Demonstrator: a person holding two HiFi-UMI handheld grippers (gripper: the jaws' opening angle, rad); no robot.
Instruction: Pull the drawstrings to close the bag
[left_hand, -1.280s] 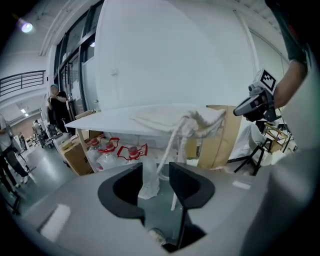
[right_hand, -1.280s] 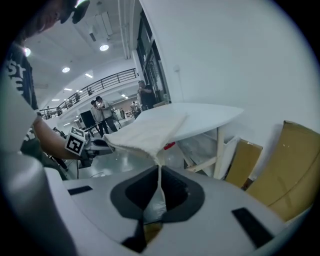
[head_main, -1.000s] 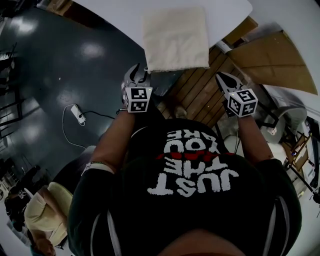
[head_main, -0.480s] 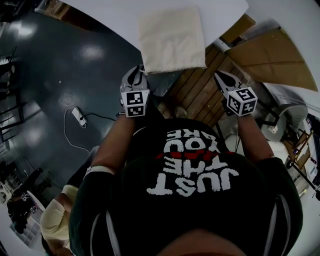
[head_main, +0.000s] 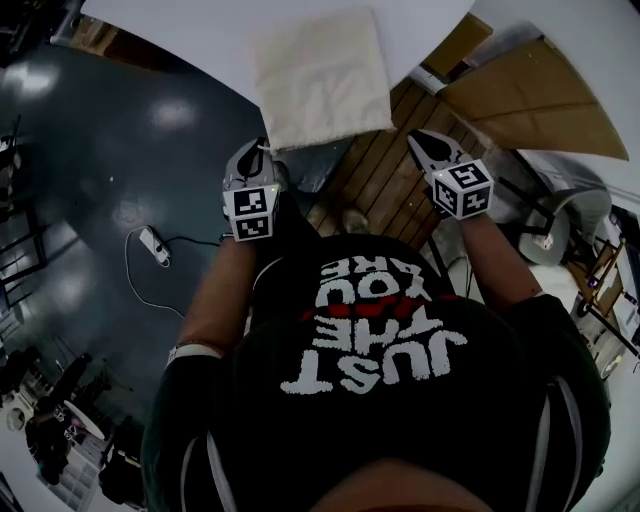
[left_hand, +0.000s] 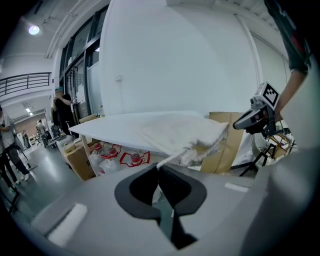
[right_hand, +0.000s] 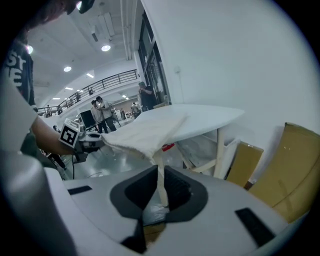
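From the head we look steeply down past the person's chest onto the table (head_main: 180, 40) edge and the bag (head_main: 318, 75). Each gripper camera sits just behind its own jaws and looks along them at the bag's near edge, close by. Both views share bag and table, and each catches the opposite tool: the right gripper (left_hand: 237, 124), the left gripper (right_hand: 95, 142).

The left gripper (left_hand: 159, 169), open earlier, has just closed on the drawstring (left_hand: 174, 157)
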